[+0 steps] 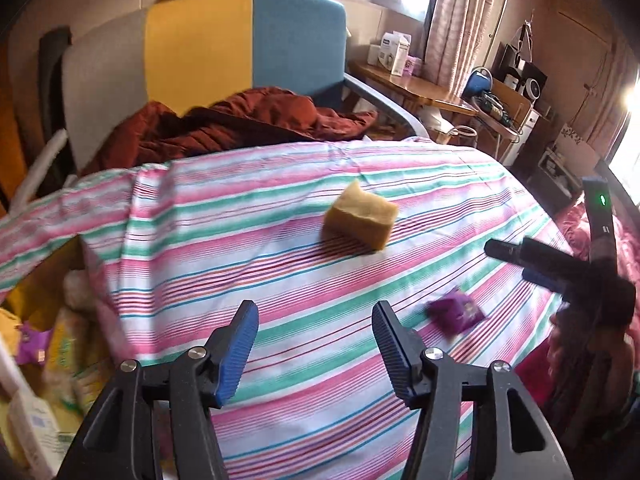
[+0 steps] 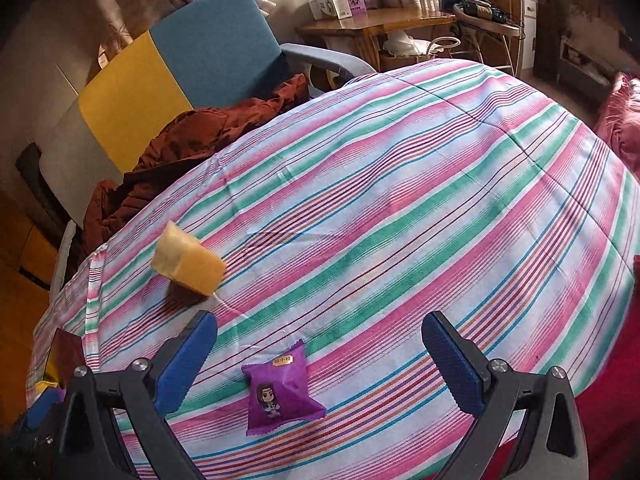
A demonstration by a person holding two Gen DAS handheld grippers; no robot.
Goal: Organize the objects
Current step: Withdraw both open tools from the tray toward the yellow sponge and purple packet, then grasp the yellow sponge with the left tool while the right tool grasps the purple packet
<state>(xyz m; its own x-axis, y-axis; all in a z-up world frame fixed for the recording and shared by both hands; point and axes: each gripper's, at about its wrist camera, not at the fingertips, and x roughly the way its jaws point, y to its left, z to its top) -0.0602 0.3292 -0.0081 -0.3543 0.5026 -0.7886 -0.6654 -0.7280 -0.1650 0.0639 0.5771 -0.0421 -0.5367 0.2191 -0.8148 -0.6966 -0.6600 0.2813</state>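
A yellow sponge block (image 1: 360, 216) lies on the striped bedcover (image 1: 280, 280); it also shows in the right wrist view (image 2: 186, 260). A purple snack packet (image 2: 280, 394) lies flat on the cover between my right gripper's fingers, and shows blurred in the left wrist view (image 1: 456, 312). My left gripper (image 1: 314, 320) is open and empty, above the cover, short of the sponge. My right gripper (image 2: 320, 334) is open wide, just over the packet, not touching it. It shows from the side in the left wrist view (image 1: 516, 256).
A chair (image 1: 248, 44) with a yellow and blue back holds a rust-red jacket (image 1: 240, 120) behind the bed. A wooden table (image 2: 376, 24) with boxes stands by the window. A bin of packets and bottles (image 1: 44, 380) sits left of the bed. A pink quilt (image 2: 620, 120) lies right.
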